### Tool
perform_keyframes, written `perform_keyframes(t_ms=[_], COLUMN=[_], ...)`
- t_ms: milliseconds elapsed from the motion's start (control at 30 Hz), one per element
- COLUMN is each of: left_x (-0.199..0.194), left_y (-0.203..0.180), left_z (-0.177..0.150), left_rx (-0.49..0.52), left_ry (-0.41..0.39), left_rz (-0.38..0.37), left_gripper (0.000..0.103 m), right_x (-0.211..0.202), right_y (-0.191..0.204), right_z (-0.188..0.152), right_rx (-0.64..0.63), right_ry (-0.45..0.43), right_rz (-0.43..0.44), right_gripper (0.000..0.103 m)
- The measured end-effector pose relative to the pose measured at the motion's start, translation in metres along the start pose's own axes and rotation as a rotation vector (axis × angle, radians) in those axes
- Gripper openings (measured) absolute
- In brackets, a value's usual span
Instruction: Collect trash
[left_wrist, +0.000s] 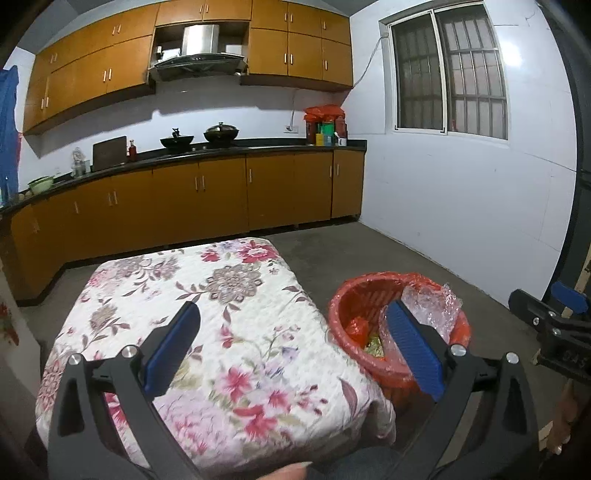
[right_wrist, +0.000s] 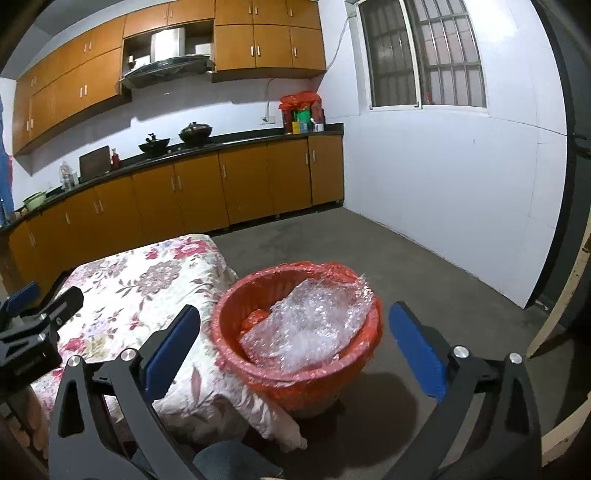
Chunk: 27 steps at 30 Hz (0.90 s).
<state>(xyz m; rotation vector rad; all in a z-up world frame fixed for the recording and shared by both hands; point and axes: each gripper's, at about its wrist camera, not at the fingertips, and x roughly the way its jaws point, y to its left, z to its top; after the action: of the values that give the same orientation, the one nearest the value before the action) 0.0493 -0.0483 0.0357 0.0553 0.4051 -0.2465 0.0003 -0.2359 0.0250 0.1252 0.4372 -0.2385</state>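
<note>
Centrally, in the right wrist view, the red trash basket (right_wrist: 295, 354) stood upright on the concrete floor (right_wrist: 424, 266), its mouth facing up and its left wall touching the draped right edge of the floral-covered surface (right_wrist: 140, 295). A red bag (right_wrist: 332, 269) lined its rim. The sheet of bubble wrap (right_wrist: 310, 321) lay inside, tilted, its long axis running from near left to far right, with the far-right corner rising above the rim. Under it, in the left wrist view, more red plastic and a yellowish scrap (left_wrist: 373, 343) showed; what the scrap was could not be told.

The left tongs (left_wrist: 295, 332) were spread wide with nothing between the blue pads, one pad (left_wrist: 173, 343) over the cloth, the other over the basket's near-left rim. The right tongs (right_wrist: 295, 339) were likewise spread wide and empty, the basket seen between their pads.

Right of and beyond the basket the floor lay open up to the white wall (right_wrist: 461, 184) and the far cabinets (right_wrist: 240, 184). A dark door frame (right_wrist: 569, 184) bounded the far right edge.
</note>
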Motion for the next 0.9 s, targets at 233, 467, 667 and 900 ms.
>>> perform_keyframes(t_ms=[233, 467, 667, 900], left_x=[-0.025, -0.035, -0.044, -0.056], left_y=[0.002, 0.012, 0.017, 0.022], left_z=[-0.011, -0.022, -0.028, -0.033], left_rx=[-0.015, -0.052, -0.066, -0.082], left_ry=[-0.006, 0.028, 0.043, 0.038], left_rz=[0.08, 0.139, 0.177, 0.196], left_gripper=[0.099, 0.099, 0.099, 0.099], right_x=[-0.016, -0.022, -0.026, -0.032], right_y=[0.013, 0.024, 0.035, 0.043], right_z=[-0.009, -0.017, -0.023, -0.028], right_rx=[-0.015, -0.015, -0.033, -0.039], right_ry=[-0.004, -0.001, 0.001, 0.007], right_rz=[-0.009, -0.036, -0.066, -0.084], right_gripper=[0.101, 0.101, 0.101, 0.101])
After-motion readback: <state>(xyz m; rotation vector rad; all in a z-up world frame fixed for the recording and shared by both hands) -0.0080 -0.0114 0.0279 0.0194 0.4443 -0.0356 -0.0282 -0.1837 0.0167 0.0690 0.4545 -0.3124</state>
